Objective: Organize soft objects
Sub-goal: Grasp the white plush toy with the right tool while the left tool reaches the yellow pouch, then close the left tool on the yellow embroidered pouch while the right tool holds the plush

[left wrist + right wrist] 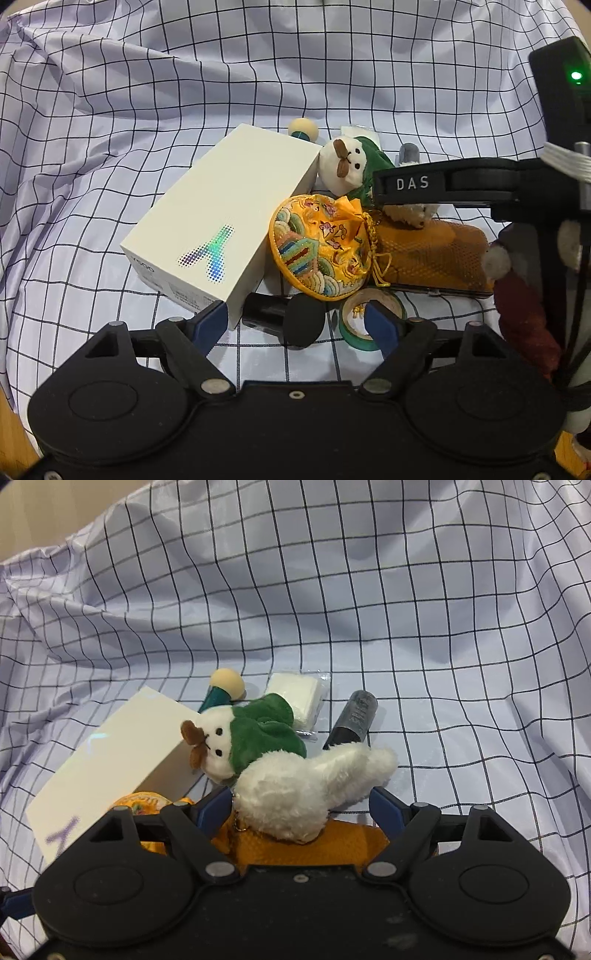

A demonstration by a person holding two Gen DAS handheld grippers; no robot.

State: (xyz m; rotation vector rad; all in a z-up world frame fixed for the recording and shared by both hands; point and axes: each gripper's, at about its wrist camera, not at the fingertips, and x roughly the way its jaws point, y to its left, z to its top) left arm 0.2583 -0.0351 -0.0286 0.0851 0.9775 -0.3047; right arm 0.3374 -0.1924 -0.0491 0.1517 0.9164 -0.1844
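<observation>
Free room, left wrist view: I see bare checked cloth across the upper half and left.
Blocked, centre: white box, embroidered pouch and orange case crowd together.
Blocked, right edge: the right gripper crosses.
Free room, right wrist view: open cloth on the right, beyond the grey tube.
</observation>
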